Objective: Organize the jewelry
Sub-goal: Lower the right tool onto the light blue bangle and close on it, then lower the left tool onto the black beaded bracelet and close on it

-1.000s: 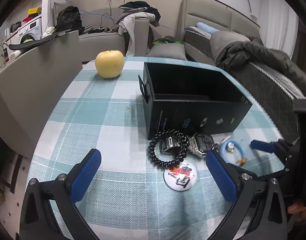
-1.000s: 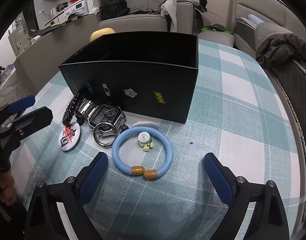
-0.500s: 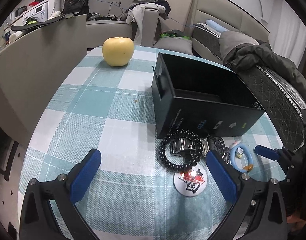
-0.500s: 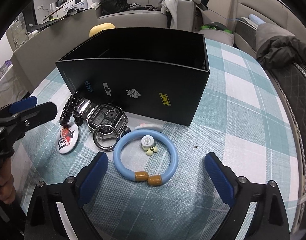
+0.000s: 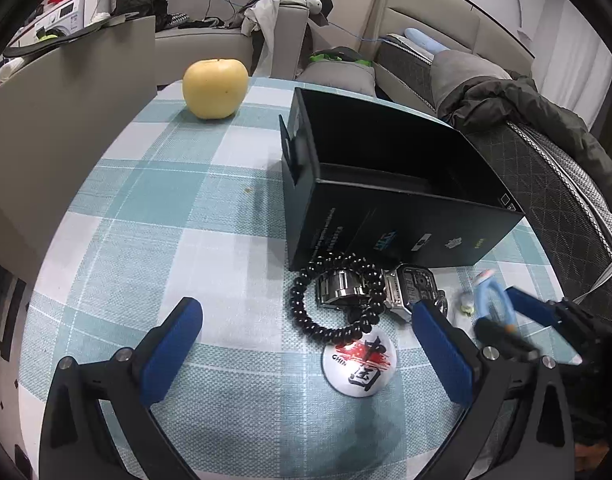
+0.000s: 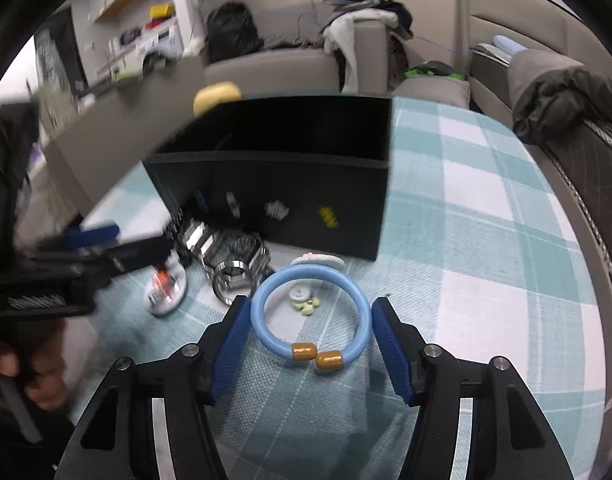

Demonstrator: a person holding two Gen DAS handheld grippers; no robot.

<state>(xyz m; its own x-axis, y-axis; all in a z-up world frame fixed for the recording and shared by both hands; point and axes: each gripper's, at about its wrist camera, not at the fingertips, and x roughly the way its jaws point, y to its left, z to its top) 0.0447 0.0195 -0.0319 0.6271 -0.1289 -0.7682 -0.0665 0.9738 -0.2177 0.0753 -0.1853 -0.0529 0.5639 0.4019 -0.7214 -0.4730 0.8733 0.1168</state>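
The right gripper (image 6: 310,344) is down low over the table (image 6: 486,248), which has a blue and white checked cloth on it. Its two blue jaws are closing in on a light blue bangle (image 6: 310,316) that lies flat on the cloth. The bangle sits right between the jaws. The left jaw looks like it is touching the ring's left side, or very nearly. The right jaw is just beside the ring's right side, and I can see a thin gap there. So the ring is not squeezed yet. The two brown caps of the bangle point back toward the gripper. Inside the ring lie a few tiny bits, one white and one pale yellow.

Just behind the bangle stands an open black box (image 6: 289,200). To the left of the bangle, near the box, is a silver watch (image 5: 410,286). A string of black beads (image 5: 338,302) lies looped over the watch band. A round white badge (image 5: 360,362) with red and black marks lies just in front of the beads.

The left gripper (image 5: 306,352) hangs over the cloth with its jaws spread wide. Nothing is held in them. The badge lies on the cloth between them, nearer the right jaw, and does not touch either one. A yellow apple (image 5: 215,88) sits far back on the table, well apart from everything else.
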